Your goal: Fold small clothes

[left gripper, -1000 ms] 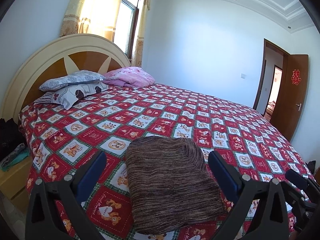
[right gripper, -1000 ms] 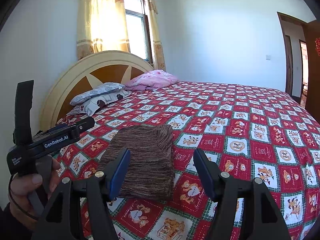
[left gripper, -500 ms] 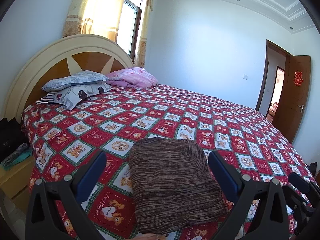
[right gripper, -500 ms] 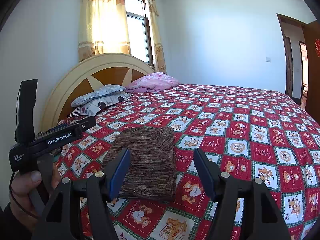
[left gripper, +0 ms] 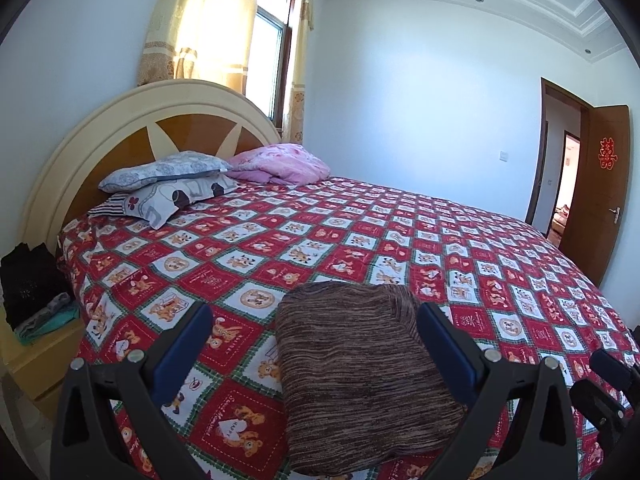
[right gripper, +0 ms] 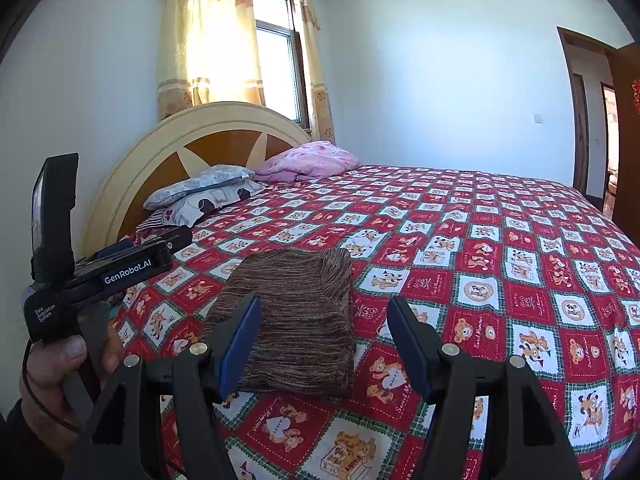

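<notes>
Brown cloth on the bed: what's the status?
Both grippers, left gripper and right gripper, open, empty. Brown cloth folded flat on bedspread. Nothing blocking.

Pillows (left gripper: 168,184) lie beside a pink quilt (left gripper: 280,162).

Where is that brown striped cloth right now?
The brown cloth lies folded on the red quilt near the bed's front edge, in front of both grippers, far from the pillows by the headboard.
</notes>
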The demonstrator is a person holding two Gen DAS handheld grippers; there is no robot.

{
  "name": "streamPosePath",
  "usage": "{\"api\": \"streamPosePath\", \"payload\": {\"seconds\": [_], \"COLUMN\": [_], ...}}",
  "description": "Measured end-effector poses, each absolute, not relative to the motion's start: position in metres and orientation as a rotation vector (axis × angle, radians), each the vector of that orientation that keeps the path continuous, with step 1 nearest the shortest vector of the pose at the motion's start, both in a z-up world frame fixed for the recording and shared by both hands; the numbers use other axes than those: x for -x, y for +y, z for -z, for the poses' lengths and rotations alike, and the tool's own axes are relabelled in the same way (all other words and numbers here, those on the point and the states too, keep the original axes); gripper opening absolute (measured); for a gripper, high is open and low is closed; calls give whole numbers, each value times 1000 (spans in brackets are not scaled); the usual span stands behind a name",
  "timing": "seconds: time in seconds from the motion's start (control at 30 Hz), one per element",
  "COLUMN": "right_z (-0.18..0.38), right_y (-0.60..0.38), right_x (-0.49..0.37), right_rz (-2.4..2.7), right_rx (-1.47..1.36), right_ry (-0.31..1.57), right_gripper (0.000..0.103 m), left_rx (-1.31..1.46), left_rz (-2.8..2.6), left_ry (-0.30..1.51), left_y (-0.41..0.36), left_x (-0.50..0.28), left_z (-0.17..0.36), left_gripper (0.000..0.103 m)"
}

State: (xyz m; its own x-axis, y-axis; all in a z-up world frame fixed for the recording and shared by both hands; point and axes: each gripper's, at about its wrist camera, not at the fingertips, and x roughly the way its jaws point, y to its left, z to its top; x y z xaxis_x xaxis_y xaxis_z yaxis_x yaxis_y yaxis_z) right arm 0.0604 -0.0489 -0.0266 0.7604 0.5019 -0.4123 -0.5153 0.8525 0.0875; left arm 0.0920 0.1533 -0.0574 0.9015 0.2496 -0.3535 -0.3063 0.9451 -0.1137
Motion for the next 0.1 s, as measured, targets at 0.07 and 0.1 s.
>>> {"api": "streamPosePath", "payload": {"seconds": [0.07,0.1], "right_z": [27,27], "right_y": [-49,-49], "right_x": [-61,-61], "right_rz": [-554,-554], "right_rx": [33,32], "right_ry": [440,441], "right_gripper": [66,66], "left_rx": [159,160], "left_rz": [-291,-281], "left_ry": [342,340], "left_y": [151,151], "left_x": [-92,-92], "left_z": [57,57], "left_gripper": [103,103]}}
